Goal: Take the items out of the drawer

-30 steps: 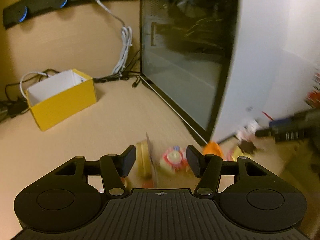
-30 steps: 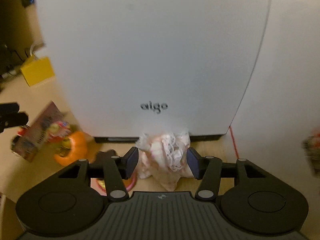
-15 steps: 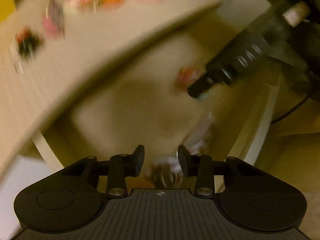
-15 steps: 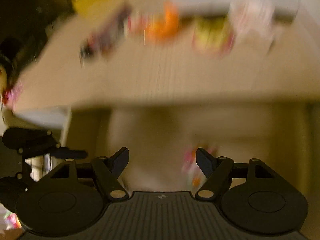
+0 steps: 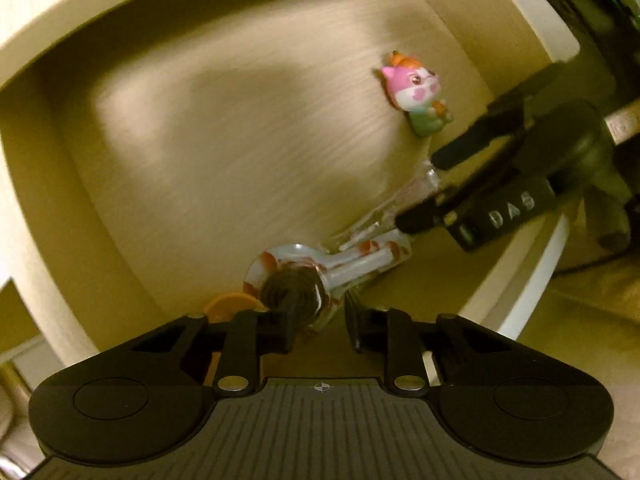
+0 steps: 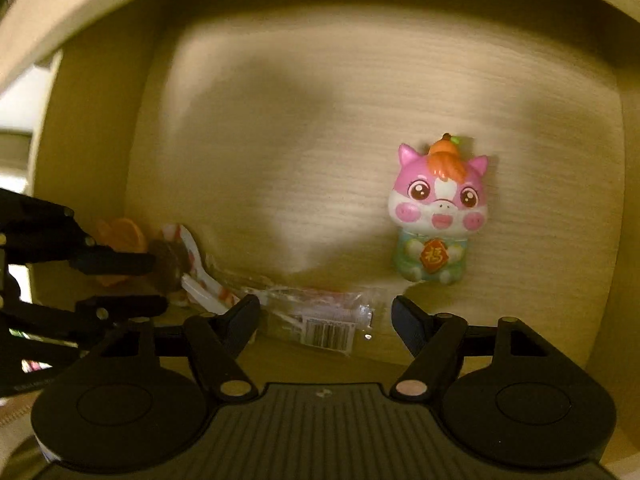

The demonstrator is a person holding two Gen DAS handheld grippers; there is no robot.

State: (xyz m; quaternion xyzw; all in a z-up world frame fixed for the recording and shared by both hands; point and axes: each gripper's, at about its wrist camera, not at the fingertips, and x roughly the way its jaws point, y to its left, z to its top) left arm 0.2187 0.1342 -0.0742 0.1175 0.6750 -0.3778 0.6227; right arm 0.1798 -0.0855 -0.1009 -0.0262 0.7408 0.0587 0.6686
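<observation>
1. Clearly, the left tool is closing, its fingers either side of the spoon packet at the near wall of the drawer; slick film could slip out.
2. Right tool hangs released near the pig toy; both tools crowd the packet and may collide.

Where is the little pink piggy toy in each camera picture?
Left wrist view: the pink piggy toy lies upper right on the drawer floor.
Right wrist view: the piggy is right of centre, face up.
Shared landmark: the clear wrapped packet along the drawer's near side.
</observation>
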